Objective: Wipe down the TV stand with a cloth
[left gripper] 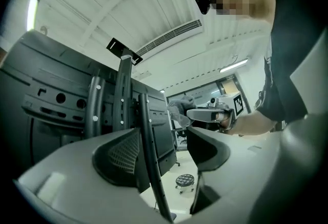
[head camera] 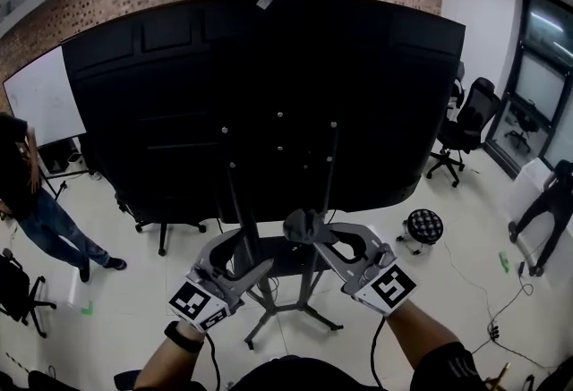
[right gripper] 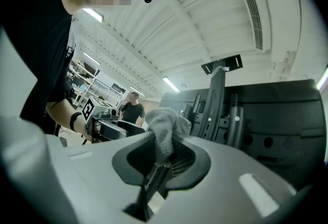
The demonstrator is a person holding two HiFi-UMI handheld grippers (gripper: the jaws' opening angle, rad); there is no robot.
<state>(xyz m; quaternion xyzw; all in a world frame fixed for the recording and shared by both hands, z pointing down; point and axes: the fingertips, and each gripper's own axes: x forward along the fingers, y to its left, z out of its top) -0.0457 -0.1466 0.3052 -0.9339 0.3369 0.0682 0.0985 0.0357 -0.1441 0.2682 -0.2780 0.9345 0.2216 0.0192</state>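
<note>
Pinching grey cloth (right gripper: 164, 124) in right gripper (head camera: 313, 235) just beside upright right pole (head camera: 329, 174) of TV stand (head camera: 279, 307), left gripper (left gripper: 165, 152) gaping around left pole (head camera: 235, 201).

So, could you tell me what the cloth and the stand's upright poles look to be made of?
The cloth looks like soft grey fabric, perhaps microfibre or terry: its surface is fuzzy and it crumples in loose folds. The poles are most likely metal tubing painted black with a slight sheen: a thin highlight runs along the edge.

Fuzzy grey terry cloth (right gripper: 165, 124); glossy blk metal TV stand (left gripper: 149, 151) tubes; matt blk plastic TV (head camera: 269, 94) back
</note>
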